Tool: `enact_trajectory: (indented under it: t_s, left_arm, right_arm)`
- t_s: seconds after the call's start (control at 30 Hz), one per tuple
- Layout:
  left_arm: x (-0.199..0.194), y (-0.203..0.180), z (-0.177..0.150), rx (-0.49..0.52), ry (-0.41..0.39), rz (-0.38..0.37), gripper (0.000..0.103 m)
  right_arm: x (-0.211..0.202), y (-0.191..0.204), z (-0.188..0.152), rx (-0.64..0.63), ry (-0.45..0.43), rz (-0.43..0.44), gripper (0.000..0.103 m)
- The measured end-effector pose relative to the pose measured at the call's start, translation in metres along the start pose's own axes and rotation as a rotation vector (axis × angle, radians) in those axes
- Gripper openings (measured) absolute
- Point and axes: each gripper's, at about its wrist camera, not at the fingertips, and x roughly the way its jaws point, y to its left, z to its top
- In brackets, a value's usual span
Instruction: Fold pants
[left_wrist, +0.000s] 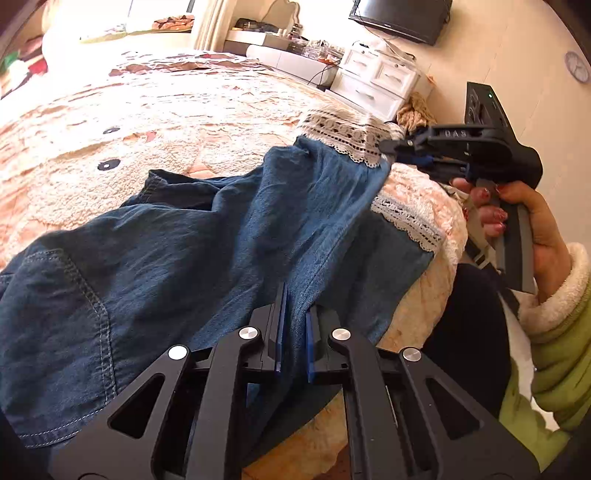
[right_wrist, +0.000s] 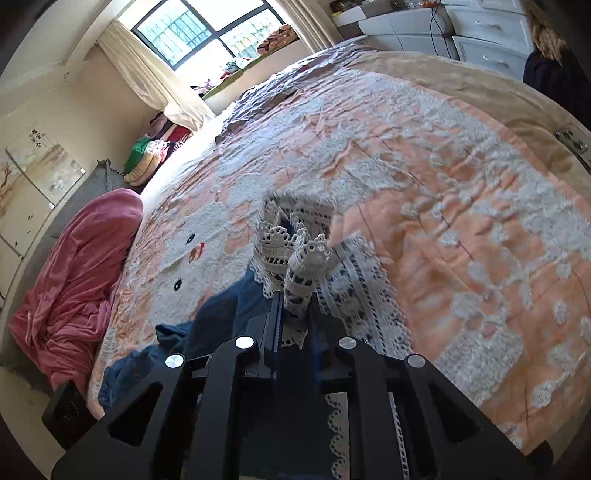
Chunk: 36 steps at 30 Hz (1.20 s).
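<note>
While the blue denim pants with white lace cuffs (left_wrist: 192, 236) lie rumpled across the peach fleece-covered bed (left_wrist: 147, 110), the left tongs (left_wrist: 293, 332) are clenched on a near denim fold, and the right tongs (right_wrist: 297, 317) grip a lace cuff (right_wrist: 303, 269) at the far right.

Sunlit window (right_wrist: 207, 33) (barred), cream curtain (right_wrist: 147, 77), white drawers (left_wrist: 376, 79)

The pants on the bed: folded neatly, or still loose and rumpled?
Loose and rumpled. The pants lie bunched in creases on the bed, lace hem lifted by the right tool.
</note>
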Motion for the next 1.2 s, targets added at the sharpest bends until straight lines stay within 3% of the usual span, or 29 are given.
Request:
enact_trajectory:
  t_s: [0.17, 0.2, 0.27, 0.3, 0.53, 0.83, 1.0, 1.2]
  left_arm:
    - [0.008, -0.006, -0.003, 0.030, 0.011, 0.022, 0.002]
    - [0.009, -0.007, -0.003, 0.034, 0.017, 0.024, 0.002]
    - [0.008, -0.006, 0.000, 0.042, 0.017, 0.033, 0.000]
    - [0.006, -0.007, 0.001, 0.049, 0.017, 0.036, 0.000]
    - [-0.019, -0.008, 0.009, 0.117, -0.017, 0.023, 0.000]
    - [-0.009, -0.017, -0.015, 0.157, 0.048, 0.018, 0.000]
    - [-0.024, -0.019, -0.015, 0.163, 0.011, 0.029, 0.000]
    - [-0.018, -0.015, -0.023, 0.157, 0.045, 0.045, 0.000]
  right_arm:
    - [0.004, -0.013, -0.012, 0.004, 0.018, -0.025, 0.027]
    - [0.004, -0.014, -0.012, -0.004, 0.006, -0.033, 0.027]
    - [0.003, -0.013, -0.012, -0.013, -0.005, -0.040, 0.009]
    - [0.001, -0.013, -0.011, -0.002, -0.005, -0.018, 0.005]
    - [-0.043, -0.011, -0.019, 0.016, -0.067, 0.037, 0.005]
    - [-0.041, -0.045, -0.073, 0.078, 0.058, -0.033, 0.005]
    - [-0.058, -0.042, -0.076, 0.093, 0.028, 0.033, 0.005]
    - [-0.046, -0.050, -0.089, 0.094, 0.103, -0.010, 0.005]
